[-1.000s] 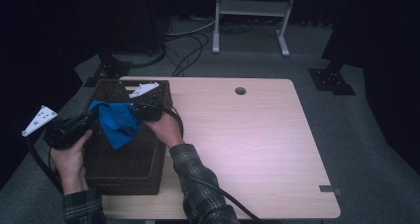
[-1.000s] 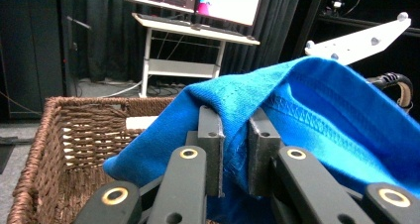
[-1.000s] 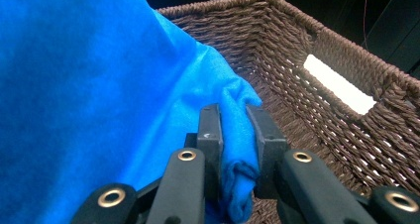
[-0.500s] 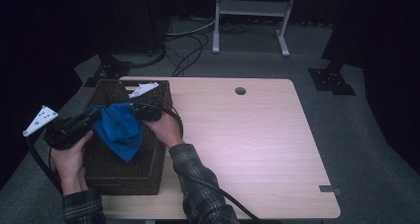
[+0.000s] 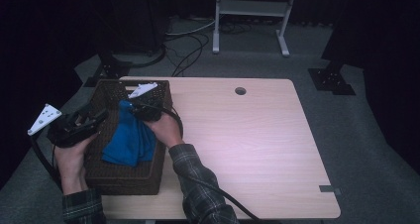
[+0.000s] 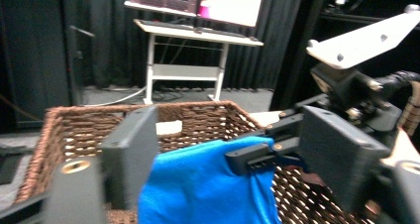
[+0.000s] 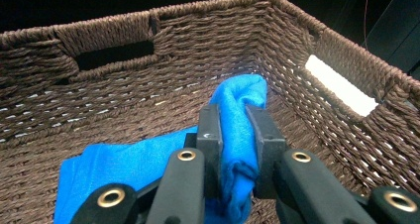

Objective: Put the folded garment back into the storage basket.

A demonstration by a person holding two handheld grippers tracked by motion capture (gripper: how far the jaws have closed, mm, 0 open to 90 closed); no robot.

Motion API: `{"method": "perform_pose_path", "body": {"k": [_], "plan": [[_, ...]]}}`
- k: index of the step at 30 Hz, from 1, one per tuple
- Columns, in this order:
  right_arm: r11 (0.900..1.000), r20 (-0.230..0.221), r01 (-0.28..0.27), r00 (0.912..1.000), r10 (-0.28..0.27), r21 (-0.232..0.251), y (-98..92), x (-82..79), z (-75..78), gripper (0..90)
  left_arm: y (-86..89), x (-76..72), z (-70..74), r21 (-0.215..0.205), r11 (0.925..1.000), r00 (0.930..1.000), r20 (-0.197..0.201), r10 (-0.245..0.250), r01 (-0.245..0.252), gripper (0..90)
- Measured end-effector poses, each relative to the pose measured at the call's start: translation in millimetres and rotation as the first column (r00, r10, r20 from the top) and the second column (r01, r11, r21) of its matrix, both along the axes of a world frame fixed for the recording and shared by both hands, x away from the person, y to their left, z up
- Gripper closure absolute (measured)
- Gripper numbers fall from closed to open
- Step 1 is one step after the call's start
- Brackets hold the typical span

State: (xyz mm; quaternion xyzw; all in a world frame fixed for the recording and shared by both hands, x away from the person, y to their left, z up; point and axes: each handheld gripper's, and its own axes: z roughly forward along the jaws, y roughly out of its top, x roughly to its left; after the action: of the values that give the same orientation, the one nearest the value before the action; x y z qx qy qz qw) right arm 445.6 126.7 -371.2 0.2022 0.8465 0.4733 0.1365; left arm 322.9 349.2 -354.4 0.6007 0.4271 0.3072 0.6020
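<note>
While pinched at one bunched fold, blue cloth point(image 5: 130, 139) hangs from the right gripper point(image 5: 130, 106) and drapes down into the brown wicker basket point(image 5: 106, 177), its lower part spread over the basket floor.

Right gripper: jaws narrow, clamped on the cloth fold; the right gripper view shows fabric squeezed between both pads point(image 7: 212, 130), the fold's tip point(image 7: 241, 92) rising past them.

Left gripper point(image 5: 99, 117): jaws have just been opening and stand apart, free of the cloth; held just outside the basket's left wall, beside the cloth. Its own view shows the cloth point(image 6: 203, 189) ahead between its spread jaws, untouched.

Basket: on the light wooden table point(image 5: 247, 149), at its left edge.
</note>
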Motion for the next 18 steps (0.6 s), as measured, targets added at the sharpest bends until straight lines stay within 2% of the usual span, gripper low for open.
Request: {"method": "perform_pose_path", "body": {"k": [6, 8, 11, 18], "plan": [[1.000, 0.002, 0.002, 1.0000, -0.002, 0.003, -0.3, 0.1, -0.2, 78.3, -4.0, 2.3, -0.1, 0.028, 0.9991, 0.9994, -0.011, 0.032, -0.032, 3.6], [1.000, 0.002, 0.000, 1.0000, 0.000, 0.004, -0.4, 0.2, -0.3, 78.2, -4.4, 2.3, 0.1, 0.029, 0.9989, 0.9993, -0.010, 0.036, -0.036, 0.3], [1.000, 0.000, -0.003, 1.0000, 0.003, 0.004, -0.6, 0.2, -0.3, 78.1, -4.2, 3.8, 0.0, 0.018, 0.9995, 0.9994, -0.022, 0.027, -0.027, 0.0], [1.000, 0.002, -0.007, 1.0000, 0.007, 0.008, -1.2, 0.1, -0.3, 77.7, -5.8, 4.0, 0.4, 0.029, 0.9993, 0.9994, -0.022, 0.025, -0.025, 0.0]]}}
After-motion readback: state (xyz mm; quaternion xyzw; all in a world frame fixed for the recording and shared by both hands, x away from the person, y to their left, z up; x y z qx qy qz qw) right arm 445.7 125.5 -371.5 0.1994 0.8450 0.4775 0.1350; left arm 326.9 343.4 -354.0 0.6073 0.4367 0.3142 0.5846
